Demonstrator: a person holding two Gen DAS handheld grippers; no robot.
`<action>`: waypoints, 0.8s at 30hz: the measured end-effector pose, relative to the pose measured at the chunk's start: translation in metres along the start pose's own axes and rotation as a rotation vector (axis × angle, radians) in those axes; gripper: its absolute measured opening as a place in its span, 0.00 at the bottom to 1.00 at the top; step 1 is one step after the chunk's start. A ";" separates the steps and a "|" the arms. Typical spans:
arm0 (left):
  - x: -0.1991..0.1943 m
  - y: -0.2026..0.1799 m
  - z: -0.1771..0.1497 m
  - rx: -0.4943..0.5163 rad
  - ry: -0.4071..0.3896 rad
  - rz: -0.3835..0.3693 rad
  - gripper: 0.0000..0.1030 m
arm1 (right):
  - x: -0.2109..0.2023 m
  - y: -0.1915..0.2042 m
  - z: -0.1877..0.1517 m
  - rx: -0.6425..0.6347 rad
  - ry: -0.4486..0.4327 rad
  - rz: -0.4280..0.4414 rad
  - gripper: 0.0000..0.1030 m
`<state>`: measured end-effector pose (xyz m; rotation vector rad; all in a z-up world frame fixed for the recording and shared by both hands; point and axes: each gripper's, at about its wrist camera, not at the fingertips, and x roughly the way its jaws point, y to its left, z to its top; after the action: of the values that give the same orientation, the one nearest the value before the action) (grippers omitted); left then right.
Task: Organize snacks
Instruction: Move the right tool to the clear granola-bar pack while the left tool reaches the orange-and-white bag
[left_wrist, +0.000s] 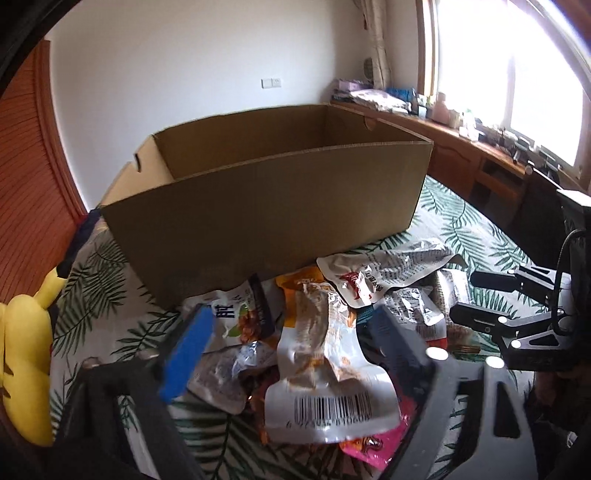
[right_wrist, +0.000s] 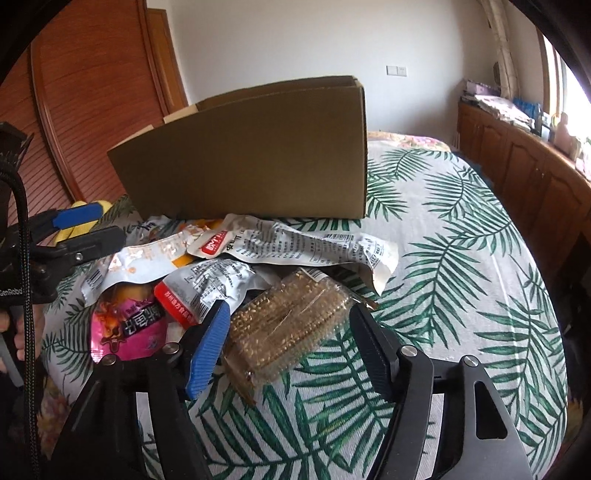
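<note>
A heap of snack packets lies on a leaf-print bedspread (right_wrist: 443, 258), in front of an open cardboard box (left_wrist: 258, 206) (right_wrist: 251, 166). My left gripper (left_wrist: 291, 317) stands open over the heap. A silver packet with a barcode (left_wrist: 325, 369) lies between its blue pad and its dark finger. My right gripper (right_wrist: 289, 310) is open around a clear pack of golden-brown snack (right_wrist: 288, 332), and both fingers are close to the pack's sides. A pink packet (right_wrist: 129, 328) and a long silver packet with a red label (right_wrist: 295, 247) lie beside it. Each gripper shows in the other's view: the left gripper (right_wrist: 110, 223), the right gripper (left_wrist: 465, 297).
A yellow plush toy (left_wrist: 26, 350) lies at the bed's left edge by a wooden louvred door (right_wrist: 92, 110). A wooden cabinet (left_wrist: 461, 147) full of clutter runs under the window on the right. The bedspread right of the heap is bare.
</note>
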<state>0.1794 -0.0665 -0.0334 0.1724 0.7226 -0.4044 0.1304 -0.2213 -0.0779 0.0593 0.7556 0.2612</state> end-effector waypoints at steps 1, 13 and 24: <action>0.004 0.001 0.001 -0.006 0.013 -0.013 0.76 | 0.002 0.000 0.001 0.000 0.004 -0.002 0.67; 0.029 0.000 -0.002 0.011 0.135 -0.072 0.60 | 0.020 0.000 0.010 -0.018 0.064 -0.047 0.68; 0.046 0.004 -0.006 0.004 0.197 -0.084 0.70 | 0.019 -0.006 0.005 -0.045 0.127 -0.040 0.63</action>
<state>0.2087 -0.0747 -0.0683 0.1874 0.9255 -0.4735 0.1480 -0.2221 -0.0876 -0.0155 0.8759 0.2454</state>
